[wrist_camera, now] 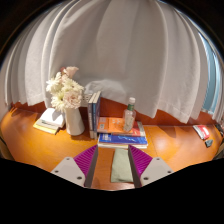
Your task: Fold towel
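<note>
A small grey-green towel (121, 165) lies folded in a narrow strip on the brown wooden table (40, 148). It stands between my gripper's (113, 166) two fingers, close against the right purple pad (138, 160). A gap of bare table shows between the towel and the left purple pad (86, 160). The fingers are open about it.
Just ahead of the fingers lie stacked books (122, 134) with a small bottle (130, 112) on them. To the left stand upright books (93, 113), a vase of white flowers (68, 95) and a tissue box (48, 121). A white curtain (120, 50) hangs behind.
</note>
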`<state>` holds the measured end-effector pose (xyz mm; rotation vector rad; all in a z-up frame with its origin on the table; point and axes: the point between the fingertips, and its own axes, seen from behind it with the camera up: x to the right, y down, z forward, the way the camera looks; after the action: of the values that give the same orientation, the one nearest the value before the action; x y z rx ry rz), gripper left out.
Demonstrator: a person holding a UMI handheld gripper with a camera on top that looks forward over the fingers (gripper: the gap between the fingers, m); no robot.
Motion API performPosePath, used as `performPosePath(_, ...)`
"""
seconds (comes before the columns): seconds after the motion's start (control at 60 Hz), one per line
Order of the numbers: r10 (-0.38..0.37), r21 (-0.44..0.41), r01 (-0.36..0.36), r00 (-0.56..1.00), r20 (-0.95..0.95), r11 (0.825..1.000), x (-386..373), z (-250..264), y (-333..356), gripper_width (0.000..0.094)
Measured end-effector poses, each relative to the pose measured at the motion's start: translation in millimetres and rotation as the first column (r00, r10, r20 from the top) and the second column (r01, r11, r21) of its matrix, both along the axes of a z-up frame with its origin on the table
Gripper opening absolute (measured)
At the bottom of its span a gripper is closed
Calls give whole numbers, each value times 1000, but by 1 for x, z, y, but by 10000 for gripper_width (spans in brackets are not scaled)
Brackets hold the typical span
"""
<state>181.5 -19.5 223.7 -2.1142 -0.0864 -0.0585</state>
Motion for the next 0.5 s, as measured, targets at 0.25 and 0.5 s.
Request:
performPosePath(0.25, 48, 70, -45, 998, -49, 997, -117, 53, -59, 580)
performPosePath(0.5, 56, 46, -53, 996, -68, 998, -180, 42, -108, 580)
